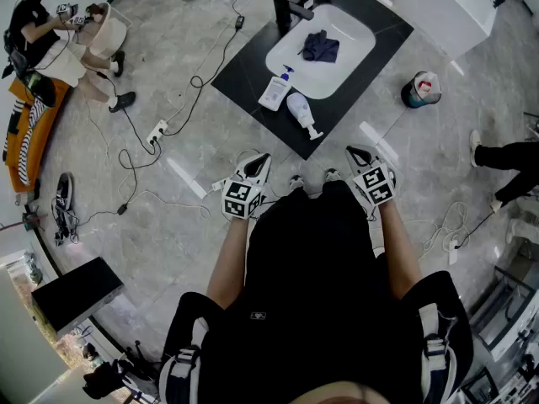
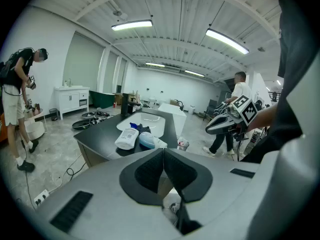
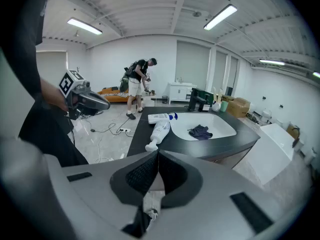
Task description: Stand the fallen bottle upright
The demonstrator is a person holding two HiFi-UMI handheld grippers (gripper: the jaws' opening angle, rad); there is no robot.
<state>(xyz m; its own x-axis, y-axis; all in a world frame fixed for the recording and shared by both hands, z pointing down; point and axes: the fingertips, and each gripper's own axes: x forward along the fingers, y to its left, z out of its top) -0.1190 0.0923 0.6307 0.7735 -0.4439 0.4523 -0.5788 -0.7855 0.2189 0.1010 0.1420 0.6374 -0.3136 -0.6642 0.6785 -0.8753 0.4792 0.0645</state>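
Two bottles lie on their sides at the near corner of a black counter (image 1: 244,70). One is a flat white bottle with a blue pump (image 1: 275,90) (image 2: 127,137) (image 3: 158,117). The other is a rounder white pump bottle (image 1: 301,111) (image 2: 149,142) (image 3: 159,131), its nozzle towards the counter's edge. My left gripper (image 1: 260,161) (image 2: 163,152) and my right gripper (image 1: 359,153) (image 3: 157,154) hang over the floor short of the counter. Both are shut, with nothing in them, and neither touches a bottle.
A white sink basin (image 1: 345,61) in the counter holds a dark cloth (image 1: 320,47), with a black faucet (image 1: 290,7) behind it. A small bin (image 1: 420,89) stands to the right. Cables and a power strip (image 1: 157,130) lie on the floor at left. Another person (image 1: 38,32) stands far left.
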